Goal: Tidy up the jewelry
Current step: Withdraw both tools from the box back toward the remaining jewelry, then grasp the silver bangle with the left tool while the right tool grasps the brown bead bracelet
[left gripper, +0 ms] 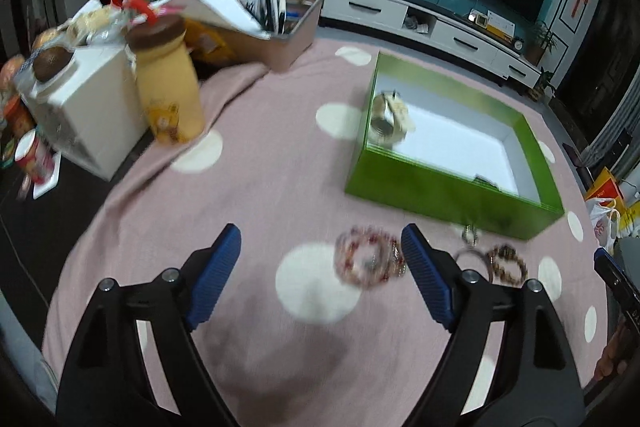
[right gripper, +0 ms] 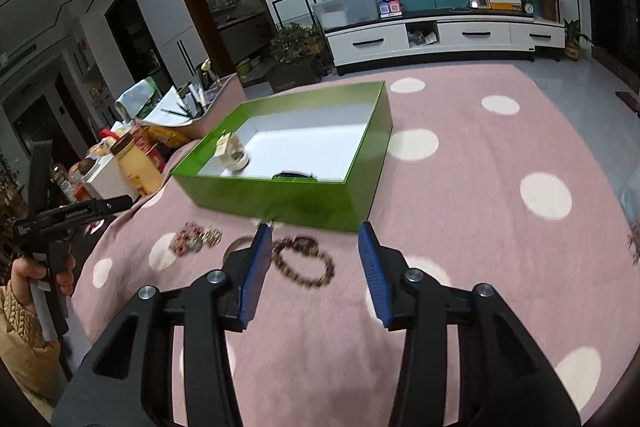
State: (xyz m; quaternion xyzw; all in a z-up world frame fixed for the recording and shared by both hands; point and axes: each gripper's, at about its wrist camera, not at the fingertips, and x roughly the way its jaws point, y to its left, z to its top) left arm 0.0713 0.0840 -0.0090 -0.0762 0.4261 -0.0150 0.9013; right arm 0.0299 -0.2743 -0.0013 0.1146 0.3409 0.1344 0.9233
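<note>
A green box (left gripper: 452, 187) (right gripper: 280, 195) with a white floor stands open on the pink dotted cloth. A pale watch (left gripper: 390, 119) (right gripper: 232, 153) lies in its near-left corner, and a dark item (right gripper: 294, 175) lies by the front wall. A red beaded bracelet (left gripper: 366, 261) (right gripper: 192, 237), a thin bangle (left gripper: 470, 255) (right gripper: 236, 245) and a brown beaded bracelet (left gripper: 506, 263) (right gripper: 304, 263) lie on the cloth in front of the box. My left gripper (left gripper: 320, 243) is open and empty, just left of the red bracelet. My right gripper (right gripper: 316, 239) is open and empty, over the brown bracelet.
A yellow bottle (left gripper: 168, 87), a white box (left gripper: 88, 111) and a tray of pens and papers (left gripper: 256, 27) crowd the cloth's far left. A small ring (left gripper: 470, 233) lies near the box front. A TV cabinet (right gripper: 440, 39) stands behind.
</note>
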